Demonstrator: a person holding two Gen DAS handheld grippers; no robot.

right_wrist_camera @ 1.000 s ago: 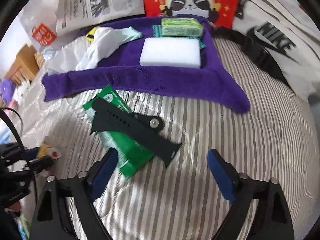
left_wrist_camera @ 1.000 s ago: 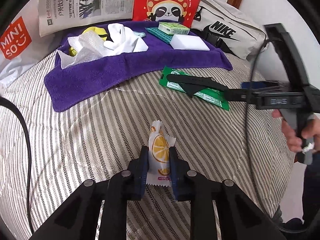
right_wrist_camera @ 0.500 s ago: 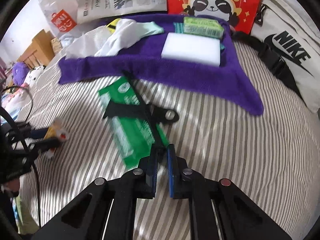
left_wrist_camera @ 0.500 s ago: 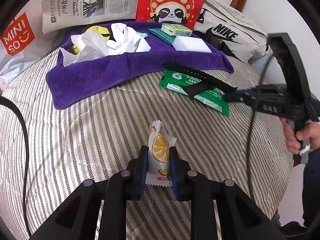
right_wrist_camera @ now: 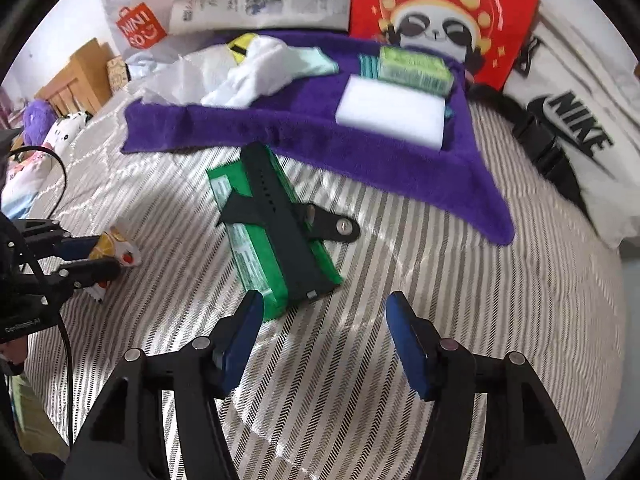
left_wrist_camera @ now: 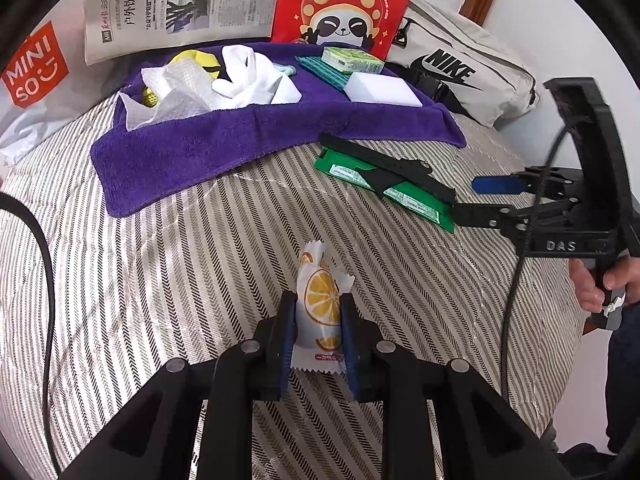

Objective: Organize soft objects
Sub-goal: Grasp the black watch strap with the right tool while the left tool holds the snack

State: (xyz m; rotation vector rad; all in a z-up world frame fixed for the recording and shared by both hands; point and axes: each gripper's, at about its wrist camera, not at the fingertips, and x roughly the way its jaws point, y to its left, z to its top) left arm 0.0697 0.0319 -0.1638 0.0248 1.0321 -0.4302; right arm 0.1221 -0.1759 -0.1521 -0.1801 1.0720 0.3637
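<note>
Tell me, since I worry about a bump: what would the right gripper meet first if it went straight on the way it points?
Probably the near end of the black strap lying on the green packet. The right gripper, jaws just reopened and empty, points there; depth is uncertain.

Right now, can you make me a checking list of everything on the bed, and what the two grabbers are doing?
Surface: striped bedspread, wrinkled.
Job's things: purple towel holds white cloths, white sponge, green pack. Black strap lies across green packet.
Clutter: newspaper, red panda bag, Nike bag.
Grippers: left gripper pinches orange-slice candy packet; right gripper open, jaws just opening, nothing between them.
Cables: black cable hangs from right gripper.
Surroundings: plush toys, wooden furniture.
</note>
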